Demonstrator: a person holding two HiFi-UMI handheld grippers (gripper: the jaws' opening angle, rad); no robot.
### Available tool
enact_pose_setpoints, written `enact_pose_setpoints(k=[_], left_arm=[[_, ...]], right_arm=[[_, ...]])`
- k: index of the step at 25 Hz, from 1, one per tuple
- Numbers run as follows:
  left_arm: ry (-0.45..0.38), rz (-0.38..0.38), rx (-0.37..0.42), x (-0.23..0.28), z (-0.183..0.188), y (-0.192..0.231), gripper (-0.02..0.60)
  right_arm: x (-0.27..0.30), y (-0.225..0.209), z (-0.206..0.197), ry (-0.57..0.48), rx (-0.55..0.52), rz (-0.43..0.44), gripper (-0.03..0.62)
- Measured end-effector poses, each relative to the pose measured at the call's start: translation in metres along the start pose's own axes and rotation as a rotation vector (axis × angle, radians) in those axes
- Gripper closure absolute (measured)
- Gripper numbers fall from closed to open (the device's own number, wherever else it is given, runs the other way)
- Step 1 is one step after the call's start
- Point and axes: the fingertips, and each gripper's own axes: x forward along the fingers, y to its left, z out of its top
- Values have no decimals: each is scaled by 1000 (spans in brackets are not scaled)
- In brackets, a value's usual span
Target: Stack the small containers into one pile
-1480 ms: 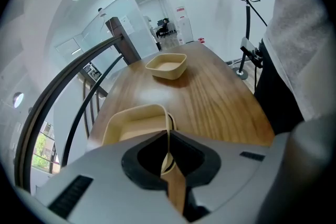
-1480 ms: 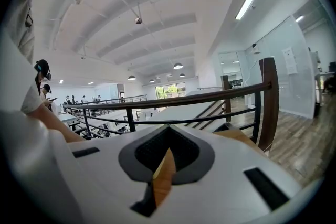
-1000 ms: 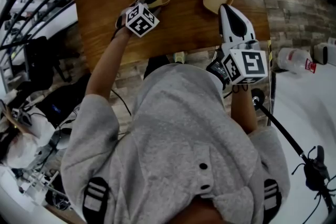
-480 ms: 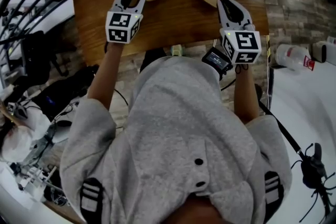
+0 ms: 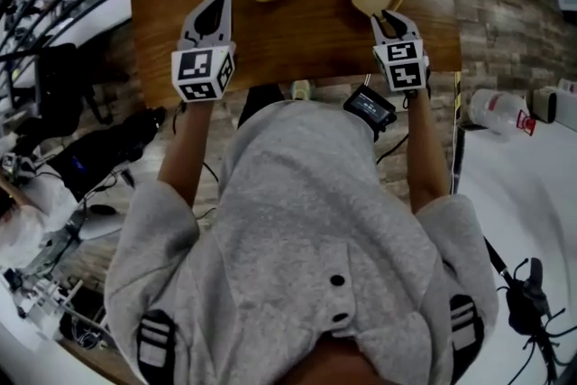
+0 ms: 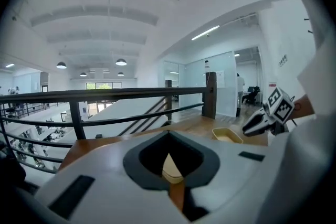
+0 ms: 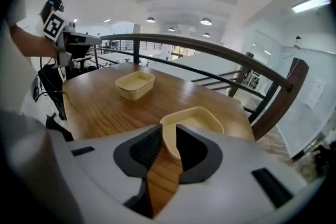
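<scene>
1. Right gripper view is showing the right gripper [image 7: 168, 136] released: its jaws, just opening, are straddling the near corner of a beige container [image 7: 202, 119] without pressing it.
2. Above the worktop [image 7: 94, 107], the left gripper [image 6: 168, 135] is hanging clenched and empty, hiding most of the second container [image 6: 172, 169].
3. Two containers are sitting well apart, unstacked.

The left gripper [image 5: 215, 3] points forward, almost level, and its jaws have just closed together on nothing. The right gripper [image 5: 388, 16] tilts downward. Its jaws have just opened, and the near corner of a container [image 7: 191, 122] stands between them, unpinched. Both forearms [image 5: 183, 149] stretch forward.
</scene>
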Motion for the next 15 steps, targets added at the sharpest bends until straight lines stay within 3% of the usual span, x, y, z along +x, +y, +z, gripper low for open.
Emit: enact_pose_setpoints(k=[10,15], left_arm=[[34,119,-88,-26,-16,17,568],[27,162,-57,-35,-11,22,568]], right_arm=[[48,11,-30,134,-139,48,510],[60,10,-42,191,-183,43,520]])
